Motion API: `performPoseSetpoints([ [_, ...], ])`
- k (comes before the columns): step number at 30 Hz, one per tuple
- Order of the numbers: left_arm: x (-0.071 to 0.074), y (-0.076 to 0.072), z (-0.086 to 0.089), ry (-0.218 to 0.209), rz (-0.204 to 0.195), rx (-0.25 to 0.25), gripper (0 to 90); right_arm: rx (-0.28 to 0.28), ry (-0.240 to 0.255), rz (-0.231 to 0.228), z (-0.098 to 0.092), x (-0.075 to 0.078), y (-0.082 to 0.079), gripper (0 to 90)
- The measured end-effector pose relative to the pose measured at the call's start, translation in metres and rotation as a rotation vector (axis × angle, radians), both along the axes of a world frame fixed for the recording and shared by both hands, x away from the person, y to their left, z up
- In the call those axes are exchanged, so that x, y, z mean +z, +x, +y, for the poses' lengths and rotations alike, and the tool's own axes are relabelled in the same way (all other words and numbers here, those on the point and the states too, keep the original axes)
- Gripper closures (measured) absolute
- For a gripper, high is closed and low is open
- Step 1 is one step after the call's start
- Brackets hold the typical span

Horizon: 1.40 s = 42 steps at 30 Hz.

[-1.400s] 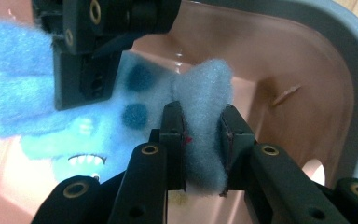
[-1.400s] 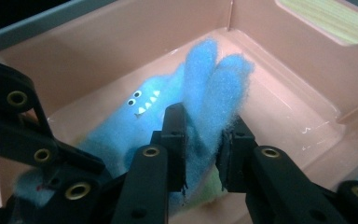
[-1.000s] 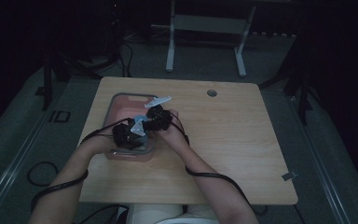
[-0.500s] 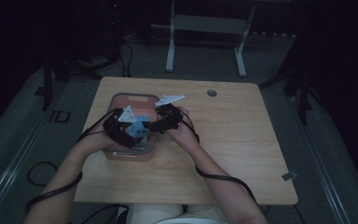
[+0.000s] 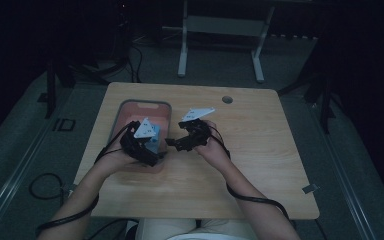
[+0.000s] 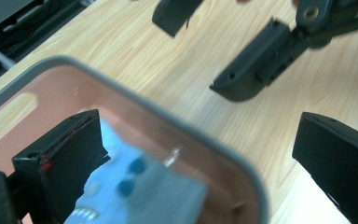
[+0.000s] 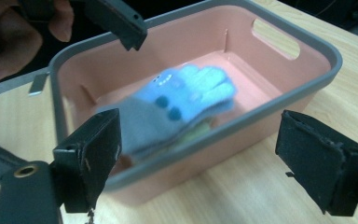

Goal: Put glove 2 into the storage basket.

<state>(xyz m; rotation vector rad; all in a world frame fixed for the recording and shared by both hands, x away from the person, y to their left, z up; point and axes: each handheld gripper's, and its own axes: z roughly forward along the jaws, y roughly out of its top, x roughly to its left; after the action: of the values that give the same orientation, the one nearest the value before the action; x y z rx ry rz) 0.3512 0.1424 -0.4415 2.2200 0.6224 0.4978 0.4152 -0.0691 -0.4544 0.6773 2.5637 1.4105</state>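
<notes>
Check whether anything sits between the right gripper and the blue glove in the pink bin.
The bin's near wall does: the blue glove lies inside the pink bin, and the right gripper, jaws open, is outside over the table. From above nothing covers it.

Desk (image 5: 260,170): bare wood across the right half and lower centre of the high view; free passage there. A small round grommet (image 5: 227,99) sits flush near the upper edge. Pink bin (image 5: 145,104), left of centre: grey rim and upright walls bar level entry; access is from above. The blue and grey sock (image 7: 177,100) covers much of its floor. Left claw (image 5: 152,150) and right claw (image 5: 176,145) both stand wide at the bin's near right corner, close together, leaving a narrow gap between them.
</notes>
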Motion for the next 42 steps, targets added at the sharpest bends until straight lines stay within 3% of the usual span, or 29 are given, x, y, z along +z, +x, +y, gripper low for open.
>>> performPoseSetpoints([
  [6, -0.005, -0.011, -0.021, -0.037, 0.000, -0.038, 1.9, 0.019, 0.018, -0.003, -0.021, -0.007, -0.009, 16.0],
  [10, -0.010, -0.017, -0.035, -0.048, 0.010, -0.078, 1.9, 0.005, 0.029, -0.007, -0.036, -0.013, -0.012, 16.0],
  [13, -0.012, -0.022, -0.045, -0.042, -0.003, -0.108, 1.9, 0.001, 0.025, -0.009, -0.045, -0.018, -0.014, 15.9],
  [20, -0.014, -0.031, -0.064, -0.073, -0.015, -0.161, 1.9, -0.029, 0.018, -0.008, -0.067, -0.029, -0.018, 15.9],
  [32, -0.024, -0.040, -0.092, -0.080, -0.019, -0.225, 1.9, -0.059, 0.006, 0.005, -0.091, -0.049, -0.023, 15.9],
  [42, -0.040, -0.047, -0.114, -0.060, -0.028, -0.278, 1.9, -0.080, -0.011, 0.009, -0.115, -0.069, -0.032, 15.9],
])
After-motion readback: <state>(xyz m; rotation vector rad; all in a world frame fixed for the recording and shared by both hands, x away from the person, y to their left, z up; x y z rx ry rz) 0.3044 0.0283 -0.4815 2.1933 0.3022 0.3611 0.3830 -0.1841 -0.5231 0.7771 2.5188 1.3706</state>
